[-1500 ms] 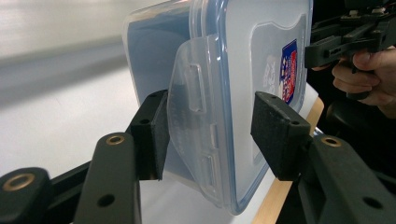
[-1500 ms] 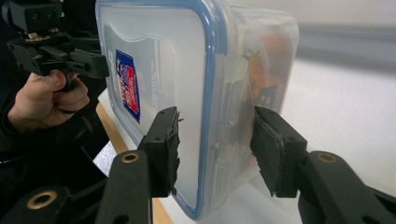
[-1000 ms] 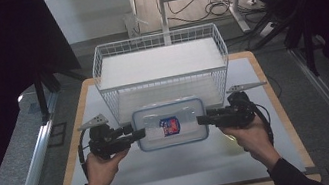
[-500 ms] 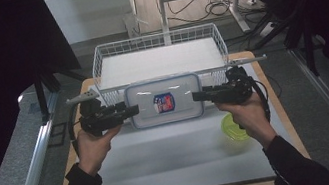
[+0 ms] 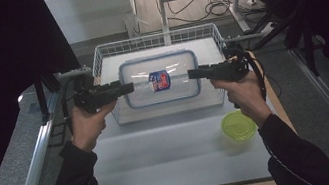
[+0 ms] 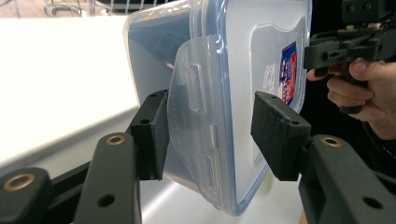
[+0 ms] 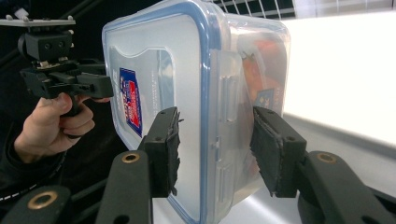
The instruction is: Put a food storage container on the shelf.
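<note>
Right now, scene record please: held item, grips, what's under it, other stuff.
held: lidded box, blue seal, label on lid
left gripper: shut on the box's left end
right gripper: shut on its right end
box pose: level, lifted above the wire basket
other: green tub on the table, near the right forearm

**Two hands, two grippers, held out level**

The person's arms came in from the bottom, both in dark sleeves. The left hand (image 5: pixel 87 123) held the left gripper (image 5: pixel 127 87) and pointed it to the right. The right hand (image 5: pixel 241 92) held the right gripper (image 5: pixel 193 73) and pointed it to the left. The two grippers faced each other. Each one had its jaws partly closed, pressing on something between them.
</note>
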Tool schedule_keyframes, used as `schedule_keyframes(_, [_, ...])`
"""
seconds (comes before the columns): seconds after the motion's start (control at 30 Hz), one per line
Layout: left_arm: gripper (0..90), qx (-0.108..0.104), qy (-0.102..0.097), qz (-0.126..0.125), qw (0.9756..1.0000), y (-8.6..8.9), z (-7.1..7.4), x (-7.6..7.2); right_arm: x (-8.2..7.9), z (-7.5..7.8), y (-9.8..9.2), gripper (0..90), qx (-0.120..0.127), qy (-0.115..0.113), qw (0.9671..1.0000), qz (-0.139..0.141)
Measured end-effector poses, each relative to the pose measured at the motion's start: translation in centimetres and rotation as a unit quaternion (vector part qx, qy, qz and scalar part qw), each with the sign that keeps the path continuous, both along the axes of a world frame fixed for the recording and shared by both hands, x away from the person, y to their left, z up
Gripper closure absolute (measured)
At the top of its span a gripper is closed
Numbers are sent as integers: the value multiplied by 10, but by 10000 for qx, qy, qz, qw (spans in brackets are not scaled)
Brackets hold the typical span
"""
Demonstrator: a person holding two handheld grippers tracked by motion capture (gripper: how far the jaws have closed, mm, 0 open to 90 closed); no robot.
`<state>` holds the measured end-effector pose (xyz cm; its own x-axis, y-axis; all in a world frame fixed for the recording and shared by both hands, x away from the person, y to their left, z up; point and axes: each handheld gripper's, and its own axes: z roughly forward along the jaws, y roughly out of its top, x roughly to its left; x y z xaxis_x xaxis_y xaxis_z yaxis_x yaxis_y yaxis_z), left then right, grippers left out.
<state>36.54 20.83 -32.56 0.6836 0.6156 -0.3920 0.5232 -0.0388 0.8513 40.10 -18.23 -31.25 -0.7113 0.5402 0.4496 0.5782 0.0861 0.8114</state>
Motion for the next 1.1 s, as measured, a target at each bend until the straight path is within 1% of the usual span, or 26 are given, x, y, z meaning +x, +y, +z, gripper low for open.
schedule_keyframes(0.23, [480, -44, 12, 18, 10000, 0, 13, 21, 19, 15, 2, 525, 74, -34, 9999, -127])
schedule_keyframes(0.3, [480, -60, 13, 30, 10000, 0, 16, 27, 25, 19, 2, 525, 94, -9, 9998, -158])
schedule_keyframes(0.5, [480, -117, 48, 69, 9999, -1, 21, 43, 40, 24, 1, 525, 204, 16, 9995, -256])
schedule_keyframes(0.6, [480, -121, 49, 83, 9999, -1, 23, 51, 47, 24, 0, 525, 260, 69, 9992, -292])
schedule_keyframes(0.73, [481, -196, 95, 115, 9997, 0, 20, 62, 57, 22, 1, 525, 300, 119, 9989, -340])
schedule_keyframes(0.77, [481, -221, 112, 128, 9996, 0, 19, 64, 59, 20, 1, 524, 312, 166, 9988, -345])
schedule_keyframes(0.83, [482, -304, 134, 155, 9993, 0, 14, 68, 64, 16, 1, 524, 343, 222, 9985, -366])
schedule_keyframes(0.9, [483, -342, 187, 184, 9991, 0, 10, 72, 67, 11, 1, 524, 371, 276, 9982, -385])
schedule_keyframes(0.93, [483, -347, 190, 187, 9990, 0, 7, 74, 69, 8, 1, 524, 364, 265, 9982, -392])
schedule_keyframes(0.97, [483, -366, 226, 196, 9989, 0, 6, 74, 71, 7, 1, 523, 371, 318, 9980, -399])
schedule_keyframes(1.0, [483, -351, 230, 195, 9989, 0, 4, 75, 72, 5, 0, 522, 361, 322, 9980, -399])
schedule_keyframes(1.03, [483, -403, 221, 177, 9988, 0, 2, 76, 73, 4, 0, 523, 353, 365, 9979, -401])
schedule_keyframes(1.07, [484, -405, 189, 177, 9988, -1, 1, 76, 74, 3, -1, 522, 413, 388, 9975, -419])
schedule_keyframes(1.1, [483, -398, 177, 177, 9989, -1, 1, 76, 74, 3, -1, 522, 416, 391, 9974, -428])
